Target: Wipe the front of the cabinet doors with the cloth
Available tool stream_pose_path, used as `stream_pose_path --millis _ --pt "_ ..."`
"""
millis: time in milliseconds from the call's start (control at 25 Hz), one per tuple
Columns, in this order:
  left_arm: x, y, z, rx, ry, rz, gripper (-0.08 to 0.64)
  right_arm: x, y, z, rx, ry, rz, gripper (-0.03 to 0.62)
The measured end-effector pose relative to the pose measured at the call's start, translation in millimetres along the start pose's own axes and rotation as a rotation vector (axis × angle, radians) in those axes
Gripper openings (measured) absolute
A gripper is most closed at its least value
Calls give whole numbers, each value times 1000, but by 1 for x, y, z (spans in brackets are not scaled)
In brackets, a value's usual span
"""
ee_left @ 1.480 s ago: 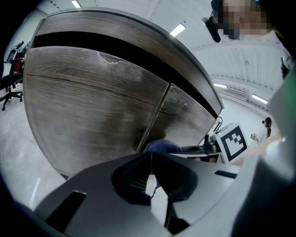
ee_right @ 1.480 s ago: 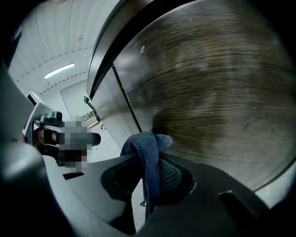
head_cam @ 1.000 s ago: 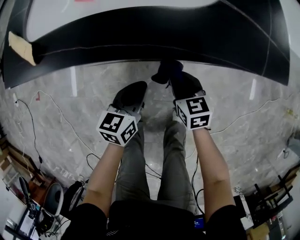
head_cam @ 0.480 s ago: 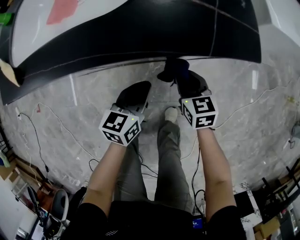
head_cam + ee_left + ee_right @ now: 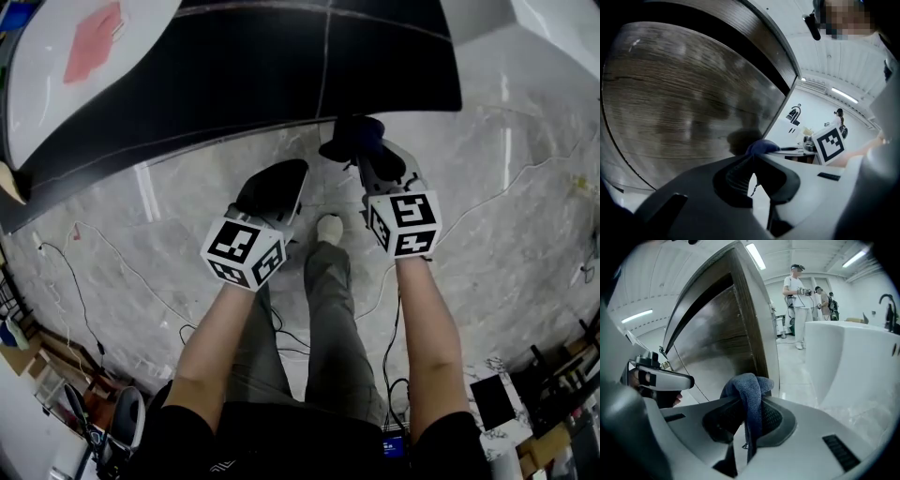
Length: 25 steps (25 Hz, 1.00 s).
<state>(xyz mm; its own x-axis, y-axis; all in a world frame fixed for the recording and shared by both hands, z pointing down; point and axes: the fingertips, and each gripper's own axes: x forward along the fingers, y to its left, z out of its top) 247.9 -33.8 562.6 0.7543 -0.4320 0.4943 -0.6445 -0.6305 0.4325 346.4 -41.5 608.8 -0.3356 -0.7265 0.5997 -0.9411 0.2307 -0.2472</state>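
Observation:
The dark wood-grain cabinet doors (image 5: 281,66) run across the top of the head view. They fill the left gripper view (image 5: 684,103) and stand left of centre in the right gripper view (image 5: 722,338). My right gripper (image 5: 354,142) is shut on a blue cloth (image 5: 349,129), which bunches between its jaws (image 5: 747,387) close to the cabinet's right end. Whether the cloth touches the door I cannot tell. My left gripper (image 5: 281,176) hangs lower and to the left, jaws together with nothing in them (image 5: 752,161). The cloth (image 5: 761,146) peeks past its tips.
A white countertop (image 5: 56,84) above the doors carries a red sheet (image 5: 94,42). Cables (image 5: 84,253) trail over the marble floor. A white unit (image 5: 848,362) stands right of the cabinet, with people (image 5: 797,301) standing far behind it. My legs (image 5: 328,309) are below the grippers.
The cabinet has slid left in the head view, so its right end and the red sheet now show. Both grippers keep nearly the same pose, the cloth still held.

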Motion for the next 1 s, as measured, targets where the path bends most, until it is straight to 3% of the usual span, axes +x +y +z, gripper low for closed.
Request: stream_pose_path --millis 360,1000 --pt "6 -15 -3 6 21 -34 17 -31 -9 -3 35 -20 -33 71" --pt "-55 6 7 0 -18 -25 17 -46 58 26 47 -69 -38 71"
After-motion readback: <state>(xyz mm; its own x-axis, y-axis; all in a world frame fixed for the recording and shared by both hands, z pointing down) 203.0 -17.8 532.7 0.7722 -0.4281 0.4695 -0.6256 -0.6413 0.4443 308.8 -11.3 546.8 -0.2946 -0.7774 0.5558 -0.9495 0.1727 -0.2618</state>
